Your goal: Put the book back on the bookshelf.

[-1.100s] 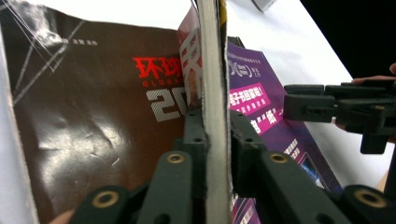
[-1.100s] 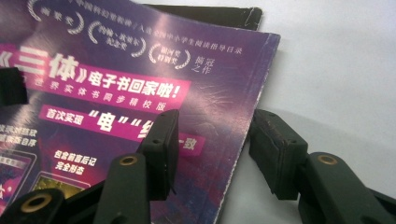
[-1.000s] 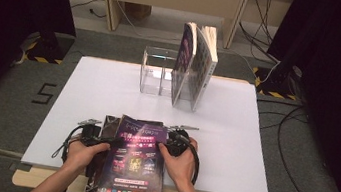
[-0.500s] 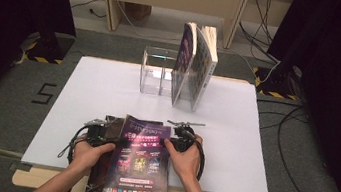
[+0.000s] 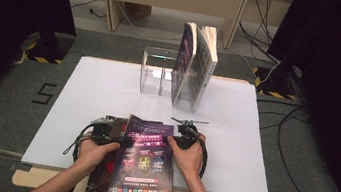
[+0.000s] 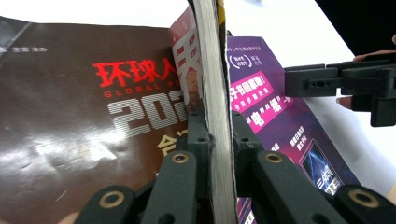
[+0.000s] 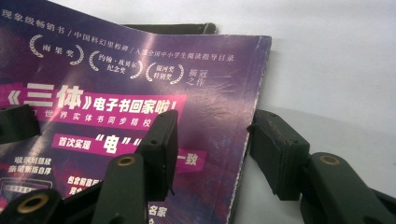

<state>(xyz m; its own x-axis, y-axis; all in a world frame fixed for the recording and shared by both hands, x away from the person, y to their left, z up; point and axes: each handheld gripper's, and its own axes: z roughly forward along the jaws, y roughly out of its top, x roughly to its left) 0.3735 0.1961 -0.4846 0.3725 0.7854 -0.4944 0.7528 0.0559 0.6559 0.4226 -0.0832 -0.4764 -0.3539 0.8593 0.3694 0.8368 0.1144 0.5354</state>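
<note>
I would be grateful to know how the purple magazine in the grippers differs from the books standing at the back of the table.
The purple magazine lies low at the table's near edge; the books stand upright at the far side. The magazine is clamped by the left tool, while the books lean in a clear rack, untouched. The magazine's cover faces up; the books show their edges. Both are printed, bound reading matter.

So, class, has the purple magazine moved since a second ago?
Yes: the purple magazine moved slightly right, toward the table's right edge, uncovering more of the dark magazine beneath it.
</note>
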